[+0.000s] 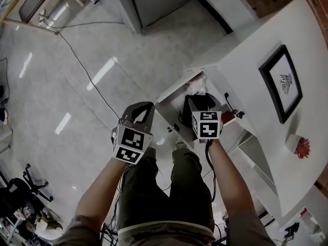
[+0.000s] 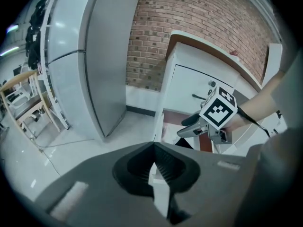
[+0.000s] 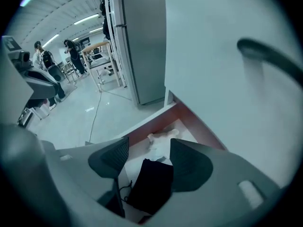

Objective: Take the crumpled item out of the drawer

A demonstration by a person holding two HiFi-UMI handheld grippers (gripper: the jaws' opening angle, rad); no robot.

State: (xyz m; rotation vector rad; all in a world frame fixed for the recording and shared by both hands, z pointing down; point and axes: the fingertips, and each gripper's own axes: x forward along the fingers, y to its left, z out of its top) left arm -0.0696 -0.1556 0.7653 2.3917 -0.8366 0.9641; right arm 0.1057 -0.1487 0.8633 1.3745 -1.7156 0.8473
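The drawer [image 1: 174, 94] of a white cabinet stands pulled out. Inside it, at the far end, lies a pale crumpled item [image 3: 161, 136], which shows as a light patch [image 1: 197, 80] in the head view. Nearer lies a flat black item [image 3: 150, 183] with a thin cord. My right gripper [image 3: 149, 148] hangs open just above the drawer, its jaws framing the black item and holding nothing; the crumpled item lies beyond its tips. It also shows in the head view [image 1: 201, 100]. My left gripper [image 1: 145, 108] is shut and empty [image 2: 154, 148], held left of the drawer over the floor.
A framed picture [image 1: 281, 83] and a small red object [image 1: 302, 147] stand on the cabinet top. A tall grey cabinet [image 2: 94, 56] stands to the left of a brick wall [image 2: 189, 18]. A cable [image 1: 87, 70] crosses the floor. The cabinet door's handle [image 3: 270, 56] is close on the right.
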